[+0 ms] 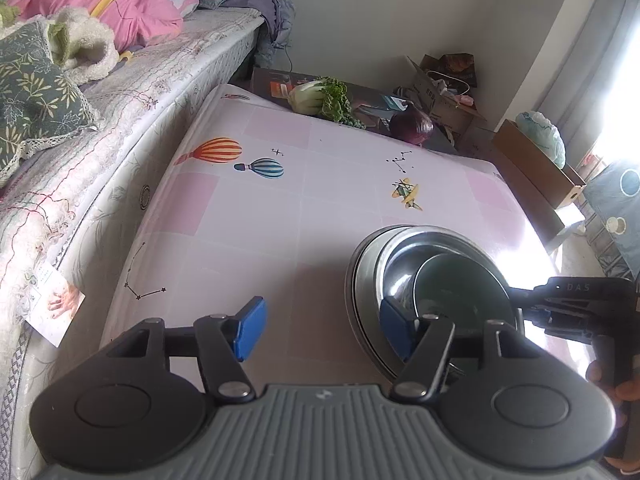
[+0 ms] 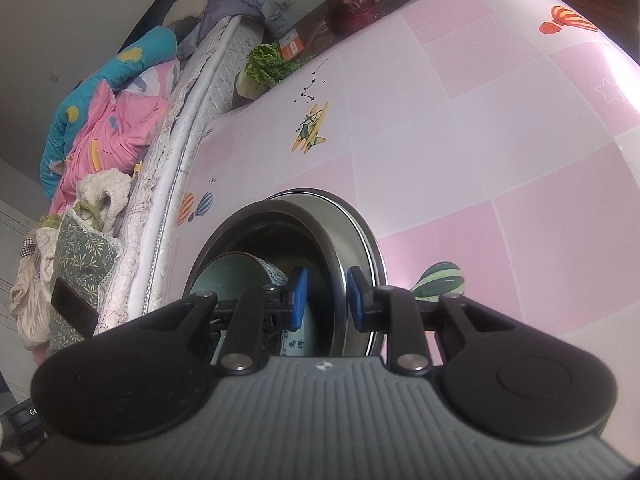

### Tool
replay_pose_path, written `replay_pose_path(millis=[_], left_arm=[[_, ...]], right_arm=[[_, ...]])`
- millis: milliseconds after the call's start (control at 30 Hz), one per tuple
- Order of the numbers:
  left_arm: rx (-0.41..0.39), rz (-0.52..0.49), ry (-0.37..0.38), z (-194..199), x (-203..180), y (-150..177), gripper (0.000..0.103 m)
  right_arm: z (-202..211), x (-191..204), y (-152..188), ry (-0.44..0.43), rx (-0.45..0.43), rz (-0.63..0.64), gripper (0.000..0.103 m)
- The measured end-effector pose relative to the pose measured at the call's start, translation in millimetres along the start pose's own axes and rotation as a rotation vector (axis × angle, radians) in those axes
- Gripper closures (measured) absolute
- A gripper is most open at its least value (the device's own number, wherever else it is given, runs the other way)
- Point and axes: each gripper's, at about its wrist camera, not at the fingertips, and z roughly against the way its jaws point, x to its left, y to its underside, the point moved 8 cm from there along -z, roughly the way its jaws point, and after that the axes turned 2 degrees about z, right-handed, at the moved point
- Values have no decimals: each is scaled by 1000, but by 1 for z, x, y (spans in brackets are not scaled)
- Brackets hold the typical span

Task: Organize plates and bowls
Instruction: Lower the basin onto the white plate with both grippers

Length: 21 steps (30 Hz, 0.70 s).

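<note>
A steel bowl [image 1: 396,276] sits nested in a wider steel plate [image 1: 360,280] on the pink patterned table [image 1: 320,184], with a smaller grey-green bowl [image 1: 460,284] inside it. My left gripper [image 1: 320,330] is open and empty, just left of the stack; its right pad is close to the stack's near side. My right gripper [image 2: 328,298] straddles the steel bowl's rim [image 2: 340,272], one pad inside and one outside, jaws narrow around it. The teal bowl [image 2: 240,276] lies inside. The right gripper [image 1: 568,304] shows at the stack's right side.
A bed [image 1: 120,80] with pillows and bedding runs along the table's left edge. A leafy cabbage [image 1: 320,98] and a red cabbage [image 1: 412,126] lie beyond the table's far edge. Cardboard boxes [image 1: 532,164] stand to the far right.
</note>
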Motion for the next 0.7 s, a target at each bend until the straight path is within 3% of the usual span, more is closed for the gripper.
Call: replay_pose_path(millis=[167, 233, 267, 467, 700], left_arm=[[-20, -21, -27, 7, 2, 7, 28], [-32, -33, -27, 11, 1, 10, 25], [-39, -40, -31, 13, 0, 11, 24], [-83, -83, -38, 29, -7, 16, 14], [-139, -140, -52, 49, -19, 18, 3]], right_arm=[[10, -4, 3, -20, -31, -10, 74], [22, -6, 2, -15, -60, -6, 62], [28, -6, 2, -9, -78, 2, 50], [70, 0, 7, -68, -158, 25, 36], [120, 31, 33, -65, -239, 215, 19]])
